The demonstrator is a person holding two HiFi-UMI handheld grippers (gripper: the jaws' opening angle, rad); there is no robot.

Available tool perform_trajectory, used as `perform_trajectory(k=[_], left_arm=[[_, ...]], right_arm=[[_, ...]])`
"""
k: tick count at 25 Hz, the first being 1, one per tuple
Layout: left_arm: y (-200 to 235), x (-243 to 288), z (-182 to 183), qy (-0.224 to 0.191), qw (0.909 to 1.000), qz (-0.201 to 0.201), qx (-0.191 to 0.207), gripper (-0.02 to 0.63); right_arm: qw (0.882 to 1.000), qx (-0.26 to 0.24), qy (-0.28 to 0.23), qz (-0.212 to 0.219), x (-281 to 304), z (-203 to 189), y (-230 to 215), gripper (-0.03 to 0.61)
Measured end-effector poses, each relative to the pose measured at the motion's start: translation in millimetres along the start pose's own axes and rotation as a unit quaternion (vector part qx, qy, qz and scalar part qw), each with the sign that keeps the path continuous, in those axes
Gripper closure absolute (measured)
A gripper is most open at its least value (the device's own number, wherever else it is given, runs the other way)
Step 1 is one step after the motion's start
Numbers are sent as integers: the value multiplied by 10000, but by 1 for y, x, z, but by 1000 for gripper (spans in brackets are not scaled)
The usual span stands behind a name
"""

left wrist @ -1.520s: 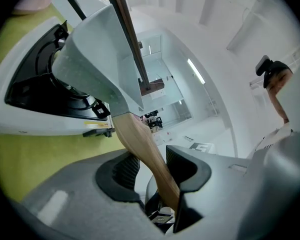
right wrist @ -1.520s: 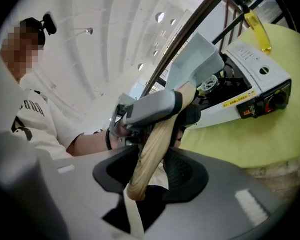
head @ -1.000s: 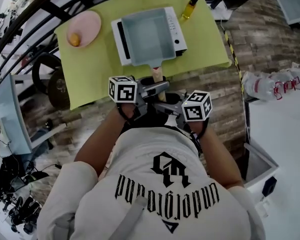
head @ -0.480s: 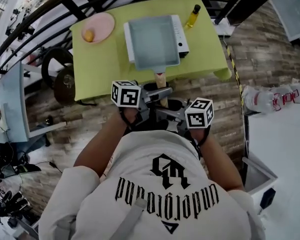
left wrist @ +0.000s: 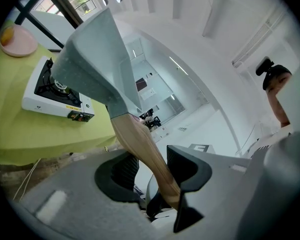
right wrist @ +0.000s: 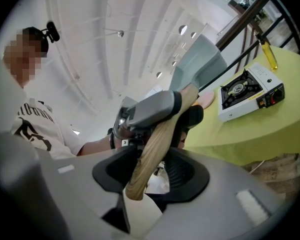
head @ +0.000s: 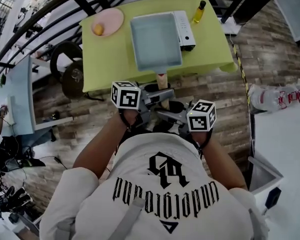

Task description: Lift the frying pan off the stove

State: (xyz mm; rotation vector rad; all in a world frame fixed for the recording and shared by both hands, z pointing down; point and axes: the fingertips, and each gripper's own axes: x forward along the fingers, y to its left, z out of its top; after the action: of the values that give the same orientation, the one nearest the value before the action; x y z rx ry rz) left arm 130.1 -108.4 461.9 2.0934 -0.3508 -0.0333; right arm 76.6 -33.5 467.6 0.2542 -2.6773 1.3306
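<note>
- Gripping the wooden handle (left wrist: pixel 141 145) of the frying pan (head: pixel 156 40), the left gripper (left wrist: pixel 151 165) has its jaws partly apart. The handle passes at a slant between the two dark pads and rests against them.
- The right gripper (right wrist: pixel 151 170) is clamped on the same handle nearer its butt end. The pale wood sits between its pads, and the rounded end sticks out just below them.
- In the right gripper view the left gripper's grey body crosses the handle just above the right gripper's jaws, so the two grips lie close together along the wood.
- The pan, a grey-blue rectangular one, is up in the air and clear of the stove (left wrist: pixel 52 91). In the left gripper view it tilts above the stove, with the black burner bare underneath.
- In the head view the pan overlaps most of the stove, leaving only the white control strip showing at its right edge.
- The stove stands on the green table (head: pixel 210 49). A pink plate (head: pixel 109 20) with a small orange item (head: pixel 98 29) sits to its left, and a bottle (head: pixel 199 11) of yellow liquid to its right.
</note>
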Motion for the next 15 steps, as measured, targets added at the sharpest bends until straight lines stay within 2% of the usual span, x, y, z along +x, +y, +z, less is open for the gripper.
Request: perform_trajectory(k=[8, 15], left_arm=[[-22, -27, -19, 127, 9998, -71, 97, 423], [-42, -71, -41, 179, 9995, -232, 134, 423]], right_arm=[[9999, -60, -91, -8, 14, -18, 32, 405], [9998, -70, -178, -34, 45, -40, 69, 405]])
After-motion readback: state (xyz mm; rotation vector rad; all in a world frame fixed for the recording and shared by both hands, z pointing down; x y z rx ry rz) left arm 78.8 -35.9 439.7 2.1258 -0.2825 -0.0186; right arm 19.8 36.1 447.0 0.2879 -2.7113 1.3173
